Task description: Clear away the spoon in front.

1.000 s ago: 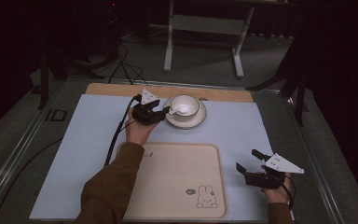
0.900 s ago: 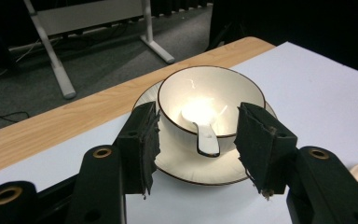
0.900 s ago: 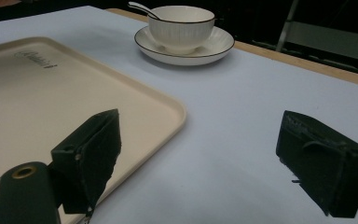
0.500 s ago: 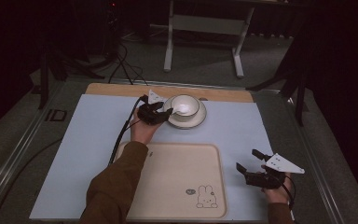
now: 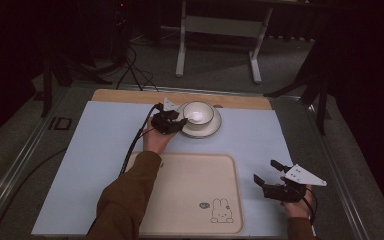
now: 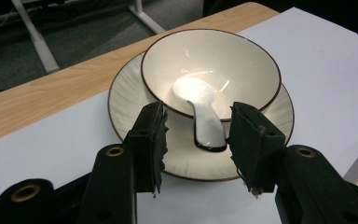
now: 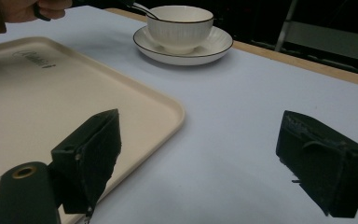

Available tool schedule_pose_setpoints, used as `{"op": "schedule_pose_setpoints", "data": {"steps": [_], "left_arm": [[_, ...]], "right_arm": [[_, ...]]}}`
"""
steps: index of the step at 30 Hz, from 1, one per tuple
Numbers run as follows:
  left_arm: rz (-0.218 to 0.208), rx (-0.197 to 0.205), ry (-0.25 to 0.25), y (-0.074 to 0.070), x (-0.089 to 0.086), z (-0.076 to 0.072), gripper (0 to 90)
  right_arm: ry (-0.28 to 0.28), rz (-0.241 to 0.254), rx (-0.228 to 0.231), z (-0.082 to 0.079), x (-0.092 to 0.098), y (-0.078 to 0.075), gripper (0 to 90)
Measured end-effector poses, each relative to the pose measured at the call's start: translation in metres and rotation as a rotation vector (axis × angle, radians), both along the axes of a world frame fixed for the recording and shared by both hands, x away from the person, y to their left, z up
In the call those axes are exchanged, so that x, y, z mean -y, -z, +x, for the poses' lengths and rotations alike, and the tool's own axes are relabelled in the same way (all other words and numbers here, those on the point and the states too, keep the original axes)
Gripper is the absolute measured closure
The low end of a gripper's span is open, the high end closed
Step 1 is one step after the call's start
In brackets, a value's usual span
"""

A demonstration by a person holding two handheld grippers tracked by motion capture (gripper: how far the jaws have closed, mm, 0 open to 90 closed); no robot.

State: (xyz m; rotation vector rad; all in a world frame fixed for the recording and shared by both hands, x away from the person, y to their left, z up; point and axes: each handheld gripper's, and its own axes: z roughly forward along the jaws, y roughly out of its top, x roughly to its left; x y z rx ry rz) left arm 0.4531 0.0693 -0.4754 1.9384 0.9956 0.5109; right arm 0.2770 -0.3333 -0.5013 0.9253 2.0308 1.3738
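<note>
**Inspector:** Start with the bowl. Where is it, and what is in it?

**Operator:** The bowl (image 5: 198, 113) stands on a saucer (image 5: 211, 131) at the far edge of the blue mat (image 5: 100, 145). From above I can make out the bowl and saucer but nothing inside. My left gripper view is the one that shows a white spoon (image 6: 204, 122) lying in the bowl, its handle resting over the near rim and reaching out above the saucer.

**Inspector:** Your left gripper?

**Operator:** My left gripper (image 5: 177, 125) is just beside the bowl on its left. The jaws have just been closing; they stand about half open, one on each side of the spoon handle, and neither pad (image 6: 150, 140) touches it. I have hold of nothing.

**Inspector:** And the right?

**Operator:** My right gripper (image 5: 267, 176) hangs well apart from the bowl, on the near right, just off the edge of the tray (image 5: 180, 172). Its jaws are wide apart with only mat between them. Its own view shows the bowl side on, ribbed wall and dark rim (image 7: 179, 21), which the high view does not give.

**Inspector:** The tray?

**Operator:** Near side of the bowl. The rabbit print (image 5: 221, 211) is legible from above.
</note>
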Motion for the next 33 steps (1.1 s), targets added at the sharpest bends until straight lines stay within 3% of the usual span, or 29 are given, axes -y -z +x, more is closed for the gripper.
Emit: {"op": "schedule_pose_setpoints", "data": {"steps": [6,14,33], "left_arm": [[0.021,-0.015,0.005,0.005,0.007,0.005,58.9],[0.033,-0.023,0.021,0.008,0.010,0.009,70.3],[0.029,-0.033,0.012,0.011,0.014,0.010,73.7]], "right_arm": [[0.001,0.005,0.000,0.000,0.001,0.000,13.5],[0.003,0.003,0.000,-0.001,0.001,0.000,13.5],[0.006,0.005,0.001,-0.001,0.003,0.000,13.7]]}}
